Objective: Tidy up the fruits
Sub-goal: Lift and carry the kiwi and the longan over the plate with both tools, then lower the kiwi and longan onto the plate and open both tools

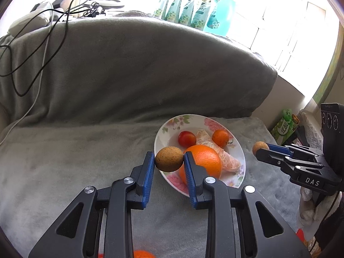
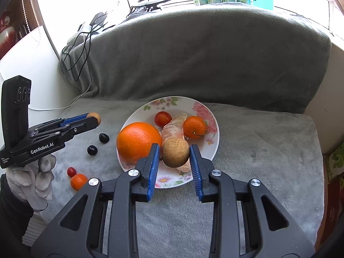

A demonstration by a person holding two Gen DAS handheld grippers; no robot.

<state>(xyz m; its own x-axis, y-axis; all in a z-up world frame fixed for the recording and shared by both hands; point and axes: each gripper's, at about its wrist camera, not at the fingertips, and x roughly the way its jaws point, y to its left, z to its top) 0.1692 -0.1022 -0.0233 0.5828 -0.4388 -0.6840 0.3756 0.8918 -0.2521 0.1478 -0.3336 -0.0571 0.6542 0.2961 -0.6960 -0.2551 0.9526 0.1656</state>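
Observation:
A floral plate [image 1: 236,150] [image 2: 137,111] lies on the grey blanket. It holds a large orange [image 1: 207,158] [image 2: 137,140], a cherry tomato [image 1: 186,138] [image 2: 162,118], a peeled citrus piece [image 1: 225,159] [image 2: 173,126] and a small tangerine [image 1: 220,137] [image 2: 194,127]. My left gripper [image 1: 169,160] [image 2: 94,118] is shut on a brown longan [image 1: 169,159], left of the plate. My right gripper [image 2: 175,155] [image 1: 259,149] is shut on another brown longan [image 2: 175,152], above the plate's front part.
On the blanket left of the plate lie two dark grapes [image 2: 97,144], a small red tomato [image 2: 71,171] and a small tangerine [image 2: 78,181]. A grey-covered backrest [image 1: 150,68] rises behind. Cables [image 1: 43,49] drape at its left. Bottles [image 1: 193,10] stand on the sill.

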